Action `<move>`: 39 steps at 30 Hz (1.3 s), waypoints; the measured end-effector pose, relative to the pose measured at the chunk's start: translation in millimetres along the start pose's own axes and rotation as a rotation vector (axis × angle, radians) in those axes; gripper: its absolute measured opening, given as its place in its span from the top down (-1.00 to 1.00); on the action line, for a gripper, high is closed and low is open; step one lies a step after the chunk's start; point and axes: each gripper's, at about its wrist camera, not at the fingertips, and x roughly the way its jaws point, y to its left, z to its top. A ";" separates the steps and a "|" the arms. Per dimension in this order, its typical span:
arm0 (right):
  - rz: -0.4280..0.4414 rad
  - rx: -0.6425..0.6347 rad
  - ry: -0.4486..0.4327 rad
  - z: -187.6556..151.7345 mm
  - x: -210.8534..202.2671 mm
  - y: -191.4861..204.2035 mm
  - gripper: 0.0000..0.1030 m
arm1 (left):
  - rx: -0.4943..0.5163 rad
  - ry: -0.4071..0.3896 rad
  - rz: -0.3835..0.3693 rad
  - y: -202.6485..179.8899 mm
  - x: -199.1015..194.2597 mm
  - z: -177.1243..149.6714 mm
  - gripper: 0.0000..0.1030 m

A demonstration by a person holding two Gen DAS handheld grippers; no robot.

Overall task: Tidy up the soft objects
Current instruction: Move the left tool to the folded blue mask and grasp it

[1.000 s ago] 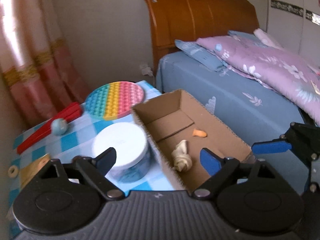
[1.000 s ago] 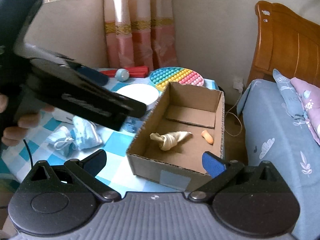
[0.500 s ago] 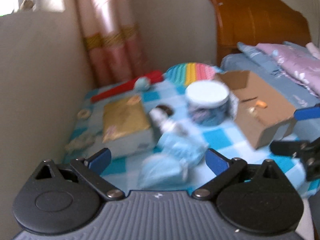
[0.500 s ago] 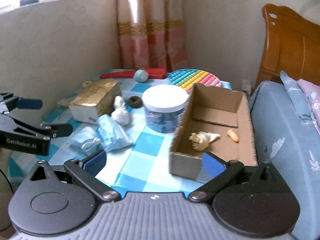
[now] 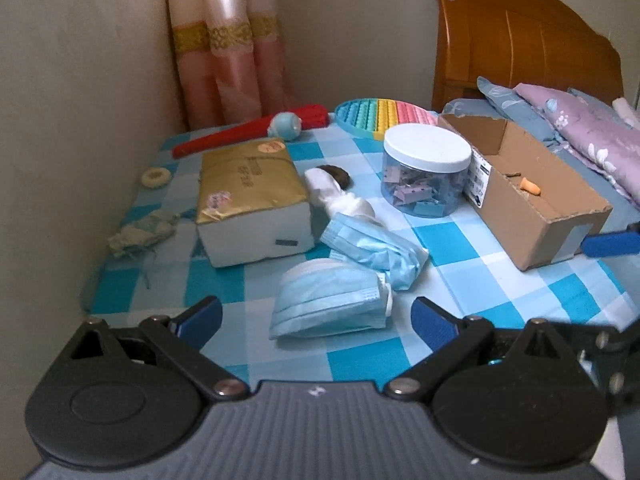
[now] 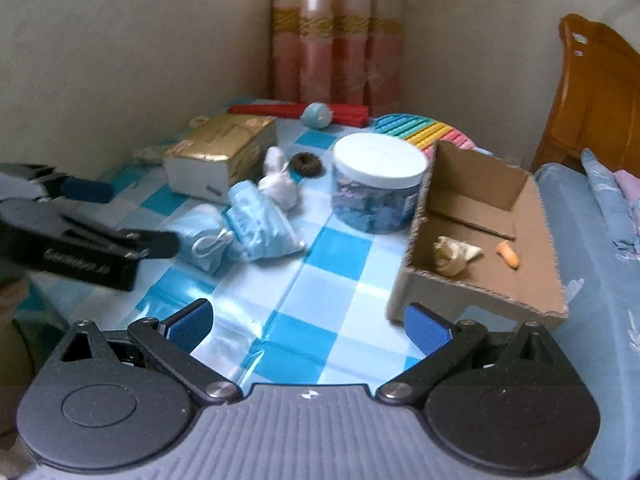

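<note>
We see the left hand-held gripper (image 5: 316, 322) with its blue pads spread wide, gripping nothing and hovering above the near edge of the blue-and-white checked tabletop (image 5: 472, 248); the right hand-held gripper (image 6: 308, 326) is likewise spread wide and empty, over the same cloth. Between the left pads lies the nearest soft thing, a folded pale-blue face mask (image 5: 328, 304), flat, pleated, its long axis running left to right with a white ear loop bunched at its right end. Just behind it and touching it we find a second face mask (image 5: 376, 252), crumpled, its length slanting from far left to near right. Beyond that sits a knotted white cloth (image 5: 336, 196), lying from the far side towards us, beside the gold-topped tissue pack (image 5: 250, 200). To the right stands the open cardboard box (image 6: 480, 236), its long axis running away from us; inside we see a cream twisted cloth (image 6: 452, 254) near the front wall and a small orange piece (image 6: 508, 254) to its right, the two apart. A lidded clear jar (image 5: 426, 164) stands just beside the box. Against the left wall rests a small greenish rag (image 5: 140, 232).
</note>
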 end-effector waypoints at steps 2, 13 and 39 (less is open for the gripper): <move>0.018 -0.022 0.013 -1.2 6.2 2.8 -1.00 | -0.018 0.016 -0.018 2.0 7.9 -0.8 -0.95; 0.098 -0.119 0.067 -2.5 44.3 18.1 -1.00 | -0.077 0.101 -0.073 8.5 56.2 3.3 -0.94; 0.118 -0.066 0.086 -5.0 53.1 12.1 -1.00 | -0.119 0.057 -0.101 16.0 43.9 14.3 -0.49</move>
